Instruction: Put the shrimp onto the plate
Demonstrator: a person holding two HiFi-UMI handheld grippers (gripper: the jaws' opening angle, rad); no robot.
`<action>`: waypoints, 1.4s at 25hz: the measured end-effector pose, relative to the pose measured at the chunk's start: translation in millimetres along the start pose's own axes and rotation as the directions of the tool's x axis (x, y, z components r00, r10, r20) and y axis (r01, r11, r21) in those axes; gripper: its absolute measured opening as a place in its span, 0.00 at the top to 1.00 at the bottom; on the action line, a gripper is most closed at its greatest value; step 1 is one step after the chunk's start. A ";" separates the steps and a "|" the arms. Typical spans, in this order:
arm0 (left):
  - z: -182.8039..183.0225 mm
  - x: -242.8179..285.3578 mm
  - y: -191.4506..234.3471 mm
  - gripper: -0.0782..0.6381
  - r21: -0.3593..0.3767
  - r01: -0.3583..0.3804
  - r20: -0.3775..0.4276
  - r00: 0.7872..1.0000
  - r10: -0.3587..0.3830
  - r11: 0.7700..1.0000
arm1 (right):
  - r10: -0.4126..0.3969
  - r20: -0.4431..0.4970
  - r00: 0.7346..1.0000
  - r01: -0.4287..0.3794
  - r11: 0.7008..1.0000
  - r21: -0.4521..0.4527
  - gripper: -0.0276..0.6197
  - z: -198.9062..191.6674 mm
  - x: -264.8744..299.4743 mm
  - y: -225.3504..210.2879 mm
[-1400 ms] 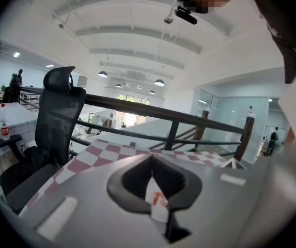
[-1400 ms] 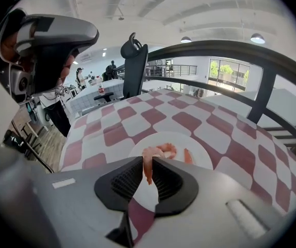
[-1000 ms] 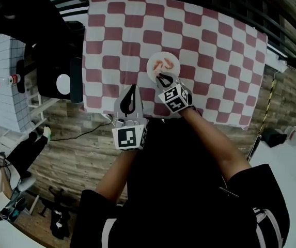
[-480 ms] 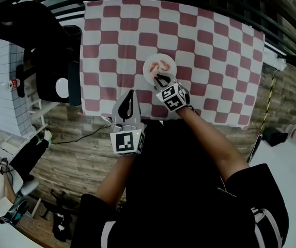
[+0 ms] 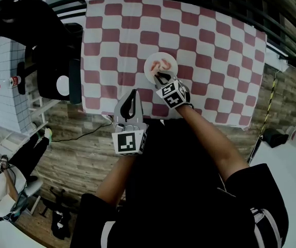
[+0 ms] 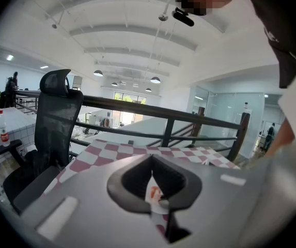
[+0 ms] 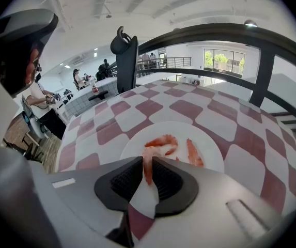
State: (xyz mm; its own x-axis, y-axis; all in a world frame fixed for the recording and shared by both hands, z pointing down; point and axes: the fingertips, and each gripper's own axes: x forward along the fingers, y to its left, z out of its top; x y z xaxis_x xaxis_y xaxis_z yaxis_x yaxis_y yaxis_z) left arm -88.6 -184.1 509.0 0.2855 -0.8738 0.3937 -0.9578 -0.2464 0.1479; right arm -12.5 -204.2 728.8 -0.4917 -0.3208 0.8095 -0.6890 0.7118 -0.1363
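Two grippers show. Nearest you, your left gripper [image 6: 151, 159] hangs over the checkered cloth's [image 5: 209, 40] near edge, jaws pressed together on nothing. Your right gripper [image 7: 148, 164] pinches a shrimp [image 7: 148, 171] above the white plate's [image 7: 212, 148] near rim; farther in, two more shrimp [image 7: 163, 141] lie on that plate.

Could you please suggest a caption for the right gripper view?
Right gripper holds a shrimp over the white plate, where other shrimp lie.

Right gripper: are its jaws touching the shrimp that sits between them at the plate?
Touching. The right gripper view shows the pads of the right gripper pressed against both sides of the shrimp, with no gap showing.
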 end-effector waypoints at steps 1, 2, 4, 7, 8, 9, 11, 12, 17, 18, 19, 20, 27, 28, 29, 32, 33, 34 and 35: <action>-0.4 -0.4 1.5 0.88 -0.002 -0.002 -0.002 1.000 0.002 1.000 | 0.000 -0.002 1.000 0.000 1.000 0.000 0.87 0.8 0.4 0.2; -0.4 -0.5 3.0 0.88 -0.007 -0.005 -0.004 1.000 0.005 1.000 | 0.000 -0.005 1.000 0.000 1.000 -0.002 0.87 1.5 0.9 0.1; 0.6 -1.5 4.7 0.88 -0.010 -0.009 -0.006 1.000 0.009 1.000 | -0.001 -0.013 1.000 0.001 1.000 -0.004 0.87 2.1 1.9 0.0; 0.7 -4.5 5.3 0.88 -0.006 -0.012 -0.007 1.000 0.012 1.000 | -0.008 -0.015 1.000 0.008 1.000 0.002 0.87 1.7 2.5 -0.4; 0.9 -5.1 5.9 0.88 -0.006 -0.014 -0.007 1.000 0.014 1.000 | -0.009 -0.015 1.000 0.009 1.000 0.004 0.86 1.5 2.5 -0.5; 1.3 -5.7 6.9 0.88 -0.010 -0.018 -0.007 1.000 0.017 1.000 | -0.008 -0.015 1.000 0.008 1.000 0.004 0.86 1.6 2.5 -0.6; 2.0 -7.0 8.5 0.88 -0.021 -0.023 -0.007 1.000 0.023 1.000 | -0.003 -0.014 1.000 0.003 1.000 0.001 0.86 2.1 2.1 -0.1; 1.7 -7.6 8.4 0.88 -0.027 -0.020 -0.008 1.000 0.020 0.999 | -0.002 -0.012 1.000 0.002 1.000 -0.002 0.86 2.5 1.7 0.5; 2.5 -8.2 8.5 0.88 -0.041 -0.006 0.003 1.000 0.006 0.999 | -0.008 0.021 1.000 0.008 1.000 0.010 0.86 3.9 0.1 1.7; 3.3 -8.3 8.9 0.88 -0.040 -0.007 0.006 1.000 0.008 0.999 | -0.008 0.026 1.000 0.008 1.000 0.016 0.86 3.5 -0.3 1.4; 4.4 -8.1 9.1 0.88 -0.041 -0.007 0.009 1.000 0.007 0.999 | -0.009 0.029 1.000 0.009 1.000 0.019 0.86 3.0 -0.8 0.8; 5.7 -7.8 9.3 0.88 -0.043 -0.005 0.012 1.000 0.006 0.999 | -0.010 0.029 1.000 0.009 1.000 0.018 0.86 2.8 -1.1 0.3; 15.3 -13.4 14.9 0.88 -0.058 -0.006 0.037 0.999 0.009 0.998 | 0.003 0.024 1.000 -0.003 1.000 -0.002 0.82 3.7 -2.0 4.5; 15.8 -14.8 15.8 0.88 -0.059 -0.008 0.039 0.999 0.011 0.998 | 0.002 0.024 1.000 -0.002 1.000 -0.004 0.82 4.0 -2.7 5.2; 16.2 -16.6 16.7 0.88 -0.059 -0.010 0.041 0.999 0.012 0.998 | 0.000 0.025 1.000 0.000 1.000 -0.004 0.82 4.5 -3.7 6.0; 17.6 -23.1 19.4 0.88 -0.062 -0.014 0.048 0.999 0.017 0.998 | -0.007 0.034 0.999 0.007 1.000 -0.003 0.82 8.2 -9.0 9.7; 17.6 -25.2 20.3 0.88 -0.064 -0.016 0.050 0.999 0.019 0.998 | -0.010 0.039 0.999 0.010 1.000 -0.004 0.83 9.6 -10.9 11.1; 17.2 -27.3 21.0 0.88 -0.064 -0.018 0.054 0.998 0.022 0.998 | -0.012 0.045 0.999 0.012 1.000 -0.005 0.83 10.9 -12.6 12.4; 16.7 -29.4 21.5 0.88 -0.063 -0.020 0.060 0.998 0.024 0.998 | -0.015 0.052 0.999 0.015 1.000 -0.006 0.83 12.0 -13.9 13.6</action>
State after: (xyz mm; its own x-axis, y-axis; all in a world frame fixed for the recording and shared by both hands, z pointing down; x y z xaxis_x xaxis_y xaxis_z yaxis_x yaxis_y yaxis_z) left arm -118.1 -170.7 485.5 0.2604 -0.9028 0.3422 -0.9594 -0.2021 0.1967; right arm -21.4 -197.5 708.8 -0.5087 -0.3634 0.7805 -0.6928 0.7110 -0.1206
